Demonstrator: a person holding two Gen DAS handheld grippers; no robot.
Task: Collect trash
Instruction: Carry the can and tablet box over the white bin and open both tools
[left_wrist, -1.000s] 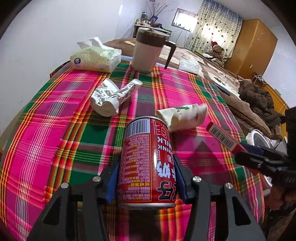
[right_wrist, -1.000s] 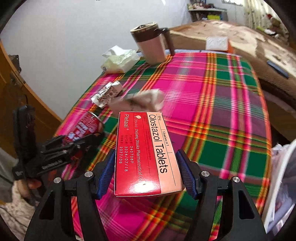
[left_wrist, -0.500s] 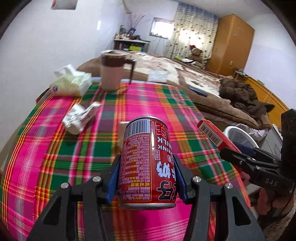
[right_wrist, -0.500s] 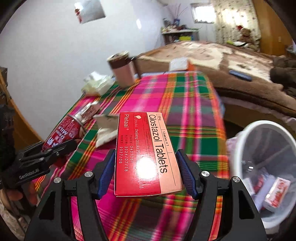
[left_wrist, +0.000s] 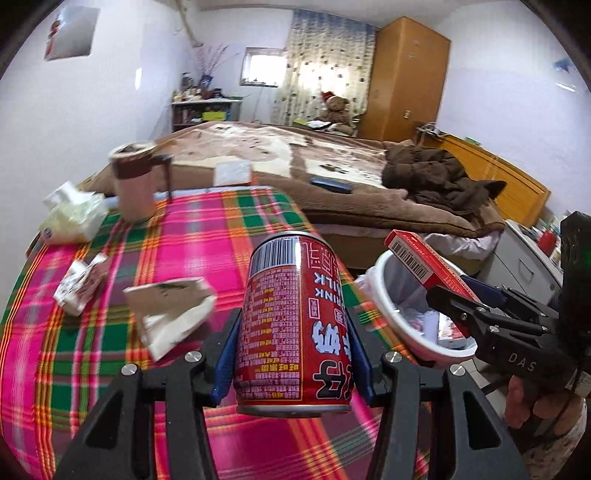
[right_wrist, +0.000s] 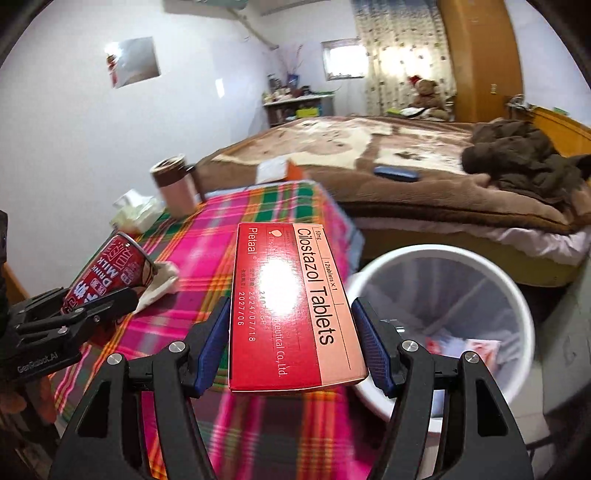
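The left fingers (left_wrist: 224, 350) clamp a red milk can (left_wrist: 295, 321) by its sides, and the right fingers (right_wrist: 373, 343) pinch a red tablet box (right_wrist: 291, 310) edge to edge. Both are carried off the plaid desk (left_wrist: 184, 236) toward the white bin (right_wrist: 476, 266) beside it, presumably for dropping in; crumpled wrappers (left_wrist: 171, 310) remain on the desk.

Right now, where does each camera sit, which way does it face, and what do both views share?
Left wrist: on the left gripper, facing across the plaid table toward the bed; holds the red can; right gripper and a hand show.
Right wrist: on the right gripper, facing the white bin; holds the tablet box.
Shared: can, box, bin, table, mug.
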